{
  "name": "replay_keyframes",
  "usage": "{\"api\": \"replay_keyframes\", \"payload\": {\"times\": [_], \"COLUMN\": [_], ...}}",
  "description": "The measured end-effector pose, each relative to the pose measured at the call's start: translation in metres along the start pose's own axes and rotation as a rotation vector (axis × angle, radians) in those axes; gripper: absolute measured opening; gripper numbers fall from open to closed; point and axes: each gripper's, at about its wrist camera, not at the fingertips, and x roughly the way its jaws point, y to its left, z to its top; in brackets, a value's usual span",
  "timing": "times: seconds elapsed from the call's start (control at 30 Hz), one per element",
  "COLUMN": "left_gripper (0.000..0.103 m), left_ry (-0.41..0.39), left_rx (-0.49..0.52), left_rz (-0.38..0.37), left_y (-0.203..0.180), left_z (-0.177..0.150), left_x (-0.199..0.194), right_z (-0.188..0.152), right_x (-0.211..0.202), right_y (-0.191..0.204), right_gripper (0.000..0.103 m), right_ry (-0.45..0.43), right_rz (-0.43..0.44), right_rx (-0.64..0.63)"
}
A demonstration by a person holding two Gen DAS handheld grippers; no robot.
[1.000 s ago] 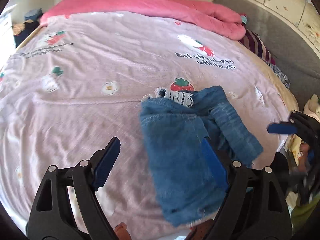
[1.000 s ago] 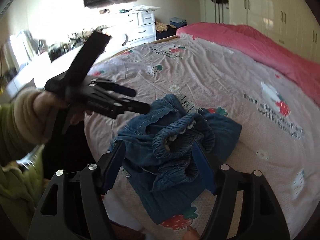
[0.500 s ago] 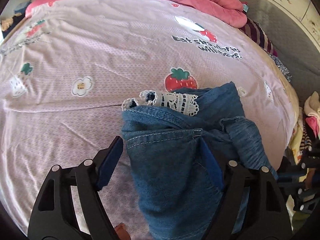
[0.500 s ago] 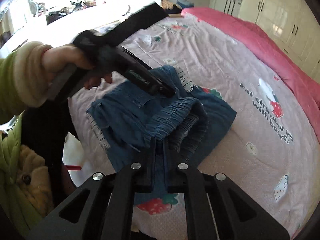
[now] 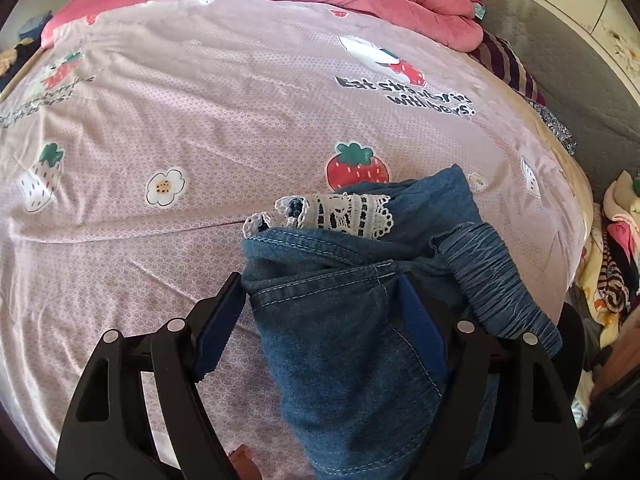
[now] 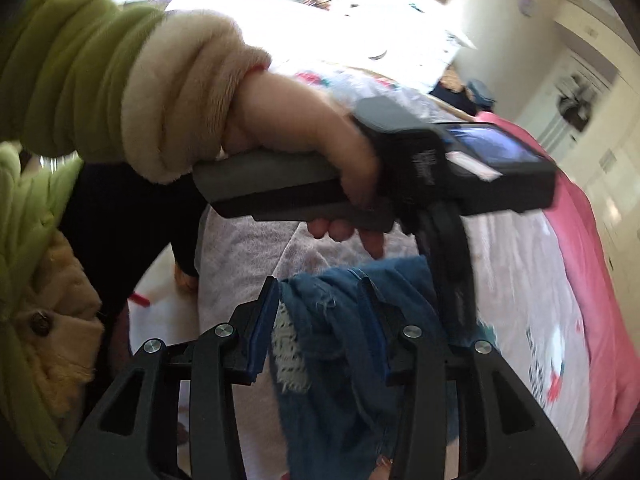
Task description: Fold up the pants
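Bedding fills most of what I see: a pale pink sheet (image 5: 208, 128) printed with strawberries and flowers, with a rolled pink quilt (image 5: 320, 4) along its far edge and a striped cloth (image 5: 508, 68) just beside the quilt's end. A heap of mixed clothes (image 5: 616, 248) sits off the bed's right side. From my right wrist view, my own left hand (image 6: 296, 136), in a cream cuff under a green sleeve (image 6: 76, 64), crosses the frame gripping the grey handle of my left gripper (image 5: 320, 312) and hides much of the bed beyond.

The pants (image 5: 352, 320), blue denim, lie bunched near the bed's near edge on the sheet. A gathered waistband (image 5: 496, 276) curls to the right, white lace trim (image 5: 344, 216) shows at the far fold, and a frayed, torn patch (image 6: 290, 356) faces my right camera.

My left jaws stand spread wide, one finger either side of a denim fold, not pressing it. My right gripper (image 6: 320, 320) is opening, denim between its blue pads (image 6: 260, 328), loose rather than pinched.
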Motion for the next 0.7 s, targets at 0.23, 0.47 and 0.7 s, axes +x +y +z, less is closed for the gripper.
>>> {"api": "replay_keyframes", "payload": {"times": [0.23,0.47,0.7], "left_gripper": [0.071,0.072,0.072], "left_ry": [-0.014,-0.024,-0.043], "left_rx": [0.009,0.010,0.016], "left_rz": [0.006,-0.002,-0.006], "left_y": [0.000,-0.001,-0.004], "left_z": [-0.002,-0.002,-0.001], "left_x": [0.005,0.010,0.010], "right_z": [-0.014,-0.037,-0.050], "right_x": [0.024,0.006,-0.006], "right_y": [0.006,0.016,0.011], "right_gripper": [0.010,0.008,0.008], "right_ry": [0.067,0.039,-0.029], "right_rz": [0.066,0.082,0.108], "right_rx": [0.001,0.093,0.263]}}
